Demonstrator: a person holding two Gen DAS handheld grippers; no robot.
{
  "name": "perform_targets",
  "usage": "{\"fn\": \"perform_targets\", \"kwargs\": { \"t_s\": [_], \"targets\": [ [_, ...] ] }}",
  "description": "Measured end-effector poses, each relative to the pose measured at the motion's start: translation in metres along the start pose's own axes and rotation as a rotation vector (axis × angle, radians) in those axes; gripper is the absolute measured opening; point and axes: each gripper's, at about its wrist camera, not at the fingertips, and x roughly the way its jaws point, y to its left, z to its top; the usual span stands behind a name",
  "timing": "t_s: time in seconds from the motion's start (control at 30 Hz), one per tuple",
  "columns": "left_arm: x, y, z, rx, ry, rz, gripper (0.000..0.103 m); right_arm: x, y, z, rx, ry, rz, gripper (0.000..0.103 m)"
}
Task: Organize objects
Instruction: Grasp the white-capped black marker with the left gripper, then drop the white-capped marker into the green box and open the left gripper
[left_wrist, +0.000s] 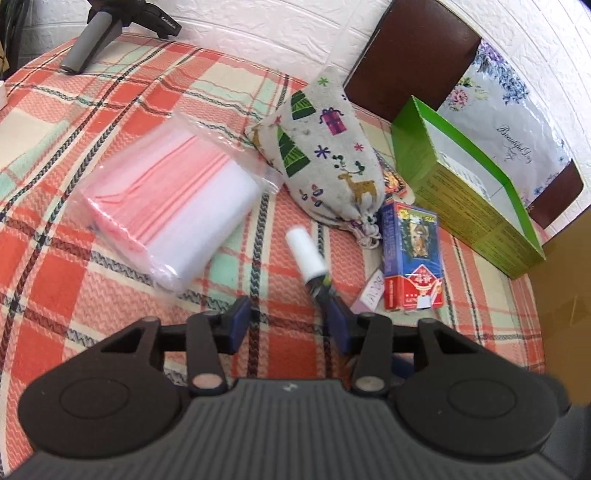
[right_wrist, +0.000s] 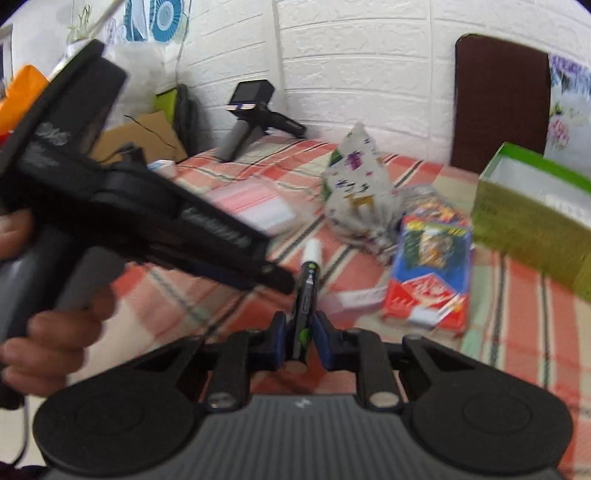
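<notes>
A marker (right_wrist: 308, 284) with a black barrel and a white cap (left_wrist: 306, 254) is clamped by its barrel in my right gripper (right_wrist: 300, 325), which is shut on it, cap pointing away over the plaid cloth (left_wrist: 110, 295). My left gripper (left_wrist: 288, 310) stands open; the marker's barrel runs past its right finger (left_wrist: 336, 317), and the left finger is well clear. In the right wrist view the left gripper (right_wrist: 273, 277) reaches in from the left, held by a hand (right_wrist: 55, 332), its tip beside the marker.
Behind the marker lie a Christmas-print pouch (left_wrist: 325, 155), a blue and red card box (left_wrist: 410, 254), a pale slip (left_wrist: 367, 301) and a bag of plastic sleeves (left_wrist: 173, 199). An open green box (left_wrist: 461, 184) stands right. A spare gripper (left_wrist: 96, 33) rests at the back.
</notes>
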Motion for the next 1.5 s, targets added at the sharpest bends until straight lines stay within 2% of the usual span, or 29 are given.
{"fn": "perform_targets", "kwargs": {
  "t_s": [0.1,0.2,0.27,0.47,0.63,0.8,1.0,1.17,1.33,1.43,1.5],
  "targets": [
    [0.002,-0.004,-0.003,0.012,0.005,0.019,0.049,0.001,0.006,-0.010,0.024,0.031,0.061,0.016],
    [0.001,-0.016,-0.010,0.065,-0.006,0.073,0.047,0.002,0.012,-0.016,-0.009,0.020,0.043,0.018],
    [0.002,-0.023,-0.016,0.109,-0.021,0.128,0.032,0.005,0.012,-0.016,-0.001,0.042,0.033,0.024],
    [-0.003,-0.030,-0.022,0.116,-0.035,0.153,0.029,0.000,0.011,-0.023,0.011,0.037,0.061,0.019],
    [-0.017,-0.048,-0.014,0.132,-0.076,0.147,0.029,-0.015,0.010,-0.020,0.018,-0.042,0.043,0.019],
    [-0.019,-0.082,-0.002,0.200,-0.109,0.143,0.028,-0.029,0.002,-0.015,0.022,-0.127,-0.014,0.019],
    [-0.009,-0.140,0.025,0.321,-0.157,0.111,0.028,-0.048,-0.038,-0.004,0.074,-0.236,-0.100,0.019],
    [0.015,-0.195,0.054,0.410,-0.187,0.063,0.028,-0.062,-0.085,0.013,0.115,-0.306,-0.195,0.018],
    [0.044,-0.245,0.080,0.469,-0.190,0.011,0.025,-0.061,-0.143,0.032,0.171,-0.344,-0.278,0.018],
    [0.069,-0.268,0.092,0.497,-0.171,-0.006,0.028,-0.054,-0.179,0.045,0.199,-0.364,-0.334,0.018],
    [0.084,-0.276,0.098,0.505,-0.179,0.024,0.030,-0.044,-0.201,0.053,0.197,-0.372,-0.431,0.029]
  ]
}}
